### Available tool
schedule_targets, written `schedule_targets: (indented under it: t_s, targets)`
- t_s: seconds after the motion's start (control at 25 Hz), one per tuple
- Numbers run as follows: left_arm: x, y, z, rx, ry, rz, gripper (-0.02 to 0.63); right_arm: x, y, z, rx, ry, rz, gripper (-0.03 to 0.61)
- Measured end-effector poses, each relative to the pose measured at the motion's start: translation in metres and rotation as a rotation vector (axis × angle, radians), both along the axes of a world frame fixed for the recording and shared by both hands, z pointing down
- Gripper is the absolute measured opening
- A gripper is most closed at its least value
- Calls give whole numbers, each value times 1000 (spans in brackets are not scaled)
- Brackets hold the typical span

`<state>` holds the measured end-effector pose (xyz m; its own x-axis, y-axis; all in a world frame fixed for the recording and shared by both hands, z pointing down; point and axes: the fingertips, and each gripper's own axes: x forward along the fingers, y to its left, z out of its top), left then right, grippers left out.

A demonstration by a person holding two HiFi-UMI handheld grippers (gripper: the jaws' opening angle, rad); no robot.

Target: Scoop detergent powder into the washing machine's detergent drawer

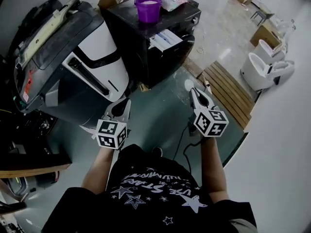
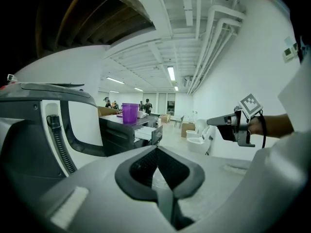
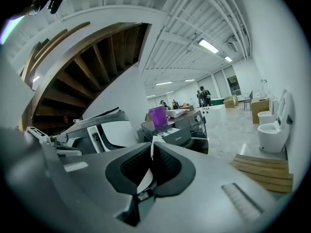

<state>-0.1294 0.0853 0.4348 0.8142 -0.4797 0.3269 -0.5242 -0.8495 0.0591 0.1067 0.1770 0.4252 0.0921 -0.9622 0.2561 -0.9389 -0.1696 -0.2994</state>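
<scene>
Ceiling strip lights (image 2: 171, 73) give bright, even light, with glare on the pale floor (image 1: 228, 38). Both gripper views bow strongly toward black rims. The left gripper (image 2: 156, 149), close to its lens, is soft.

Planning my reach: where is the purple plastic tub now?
In the head view the purple plastic tub stands top centre on the black washing machine, just above its open detergent drawer.
</scene>
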Motion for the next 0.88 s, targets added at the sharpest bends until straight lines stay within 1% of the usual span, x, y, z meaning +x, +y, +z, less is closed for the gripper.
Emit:
schedule_targets:
  t_s: [0.2,0.36,0.48,0.64,0.88]
  targets:
    - [26,-19,3,10,-35,9,0,21,-24,3,6,-18,-25,37]
    - [51,-47,5,11,-30,16,0,40,-48,4,2,-19,-24,37]
    - [75,-78,3,15,-15,23,0,59,-75,3,-4,-6,-24,37]
    - [109,-136,7,12,-1,26,0,89,-130,0,-7,13,-35,37]
    - [157,-244,5,5,20,-4,0,138,-243,-24,-1,59,-79,37]
